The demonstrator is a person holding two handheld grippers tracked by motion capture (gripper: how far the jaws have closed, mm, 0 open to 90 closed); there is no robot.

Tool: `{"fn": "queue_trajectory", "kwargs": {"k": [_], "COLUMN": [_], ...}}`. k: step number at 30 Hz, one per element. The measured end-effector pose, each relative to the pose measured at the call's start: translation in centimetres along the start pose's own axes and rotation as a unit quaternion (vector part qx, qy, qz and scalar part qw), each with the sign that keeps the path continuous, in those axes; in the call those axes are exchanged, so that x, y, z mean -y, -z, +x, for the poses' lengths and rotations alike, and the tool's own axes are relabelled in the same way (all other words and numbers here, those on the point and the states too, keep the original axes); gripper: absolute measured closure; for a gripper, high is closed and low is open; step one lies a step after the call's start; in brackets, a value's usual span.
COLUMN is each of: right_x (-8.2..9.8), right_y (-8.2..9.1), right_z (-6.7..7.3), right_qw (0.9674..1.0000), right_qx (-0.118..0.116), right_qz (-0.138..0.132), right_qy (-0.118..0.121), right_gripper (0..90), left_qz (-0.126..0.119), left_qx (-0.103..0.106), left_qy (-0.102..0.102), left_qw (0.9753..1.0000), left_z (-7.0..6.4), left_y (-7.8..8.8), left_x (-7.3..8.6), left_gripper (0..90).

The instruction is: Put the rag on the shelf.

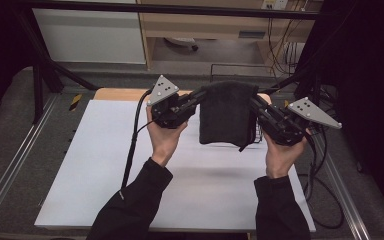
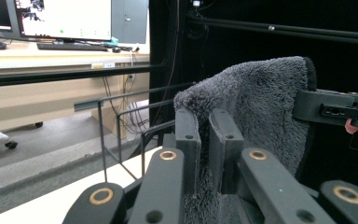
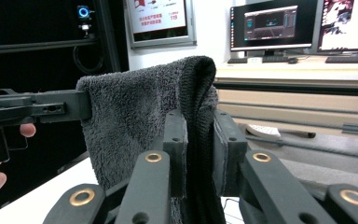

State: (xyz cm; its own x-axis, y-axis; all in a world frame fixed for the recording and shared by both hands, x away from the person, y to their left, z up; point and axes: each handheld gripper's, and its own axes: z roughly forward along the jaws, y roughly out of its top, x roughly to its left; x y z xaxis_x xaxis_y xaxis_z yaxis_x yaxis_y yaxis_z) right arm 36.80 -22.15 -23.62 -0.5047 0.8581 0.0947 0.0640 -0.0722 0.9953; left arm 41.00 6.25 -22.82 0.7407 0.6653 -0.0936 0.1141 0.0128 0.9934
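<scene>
A dark grey fluffy towel [image 1: 228, 112] hangs folded in the air above the white table top [image 1: 130, 165], stretched between both grippers. My left gripper [image 1: 198, 96] is shut on the towel's left top corner; in the left gripper view its jaws pinch the towel [image 2: 261, 107] at the gripper tips [image 2: 206, 140]. My right gripper [image 1: 256, 101] is shut on the right top corner; the right gripper view has the towel [image 3: 135, 107] clamped between the jaws at the gripper tips [image 3: 198, 140]. Each gripper view also catches the other gripper's jaw on the far corner.
A black wire rack [image 1: 240, 72] stands behind the towel at the table's far edge [image 2: 121, 126]. Black frame bars [image 1: 45, 65] flank the table. Cables [image 1: 325, 190] trail off the right side. A desk with monitors [image 3: 279, 23] stands beyond.
</scene>
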Motion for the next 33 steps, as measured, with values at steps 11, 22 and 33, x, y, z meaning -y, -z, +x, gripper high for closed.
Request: {"fn": "queue_trajectory", "kwargs": {"k": [11,22,33], "right_x": [-3.1,-5.7,-8.0], "right_y": [0.6,0.6,0.0], "right_z": [-0.9,-1.7,-2.7], "right_qw": [0.9993,0.9976,0.9962], "right_qx": [0.023,0.038,0.05], "right_qz": [-0.026,-0.052,-0.065], "right_qy": [0.014,0.023,0.026], "right_gripper": [78.5,78.7,78.8], "left_qz": [-0.029,-0.051,-0.06], "left_qx": [0.007,0.007,-0.002], "left_qy": [-0.007,-0.016,-0.028], "left_qw": [0.9995,0.9986,0.9978], "left_z": [-0.9,-1.3,-1.7], "left_y": [-1.7,-3.2,-4.8], "left_x": [-2.5,-5.3,-7.8], "left_gripper": [82.8,82.9,82.9]}}
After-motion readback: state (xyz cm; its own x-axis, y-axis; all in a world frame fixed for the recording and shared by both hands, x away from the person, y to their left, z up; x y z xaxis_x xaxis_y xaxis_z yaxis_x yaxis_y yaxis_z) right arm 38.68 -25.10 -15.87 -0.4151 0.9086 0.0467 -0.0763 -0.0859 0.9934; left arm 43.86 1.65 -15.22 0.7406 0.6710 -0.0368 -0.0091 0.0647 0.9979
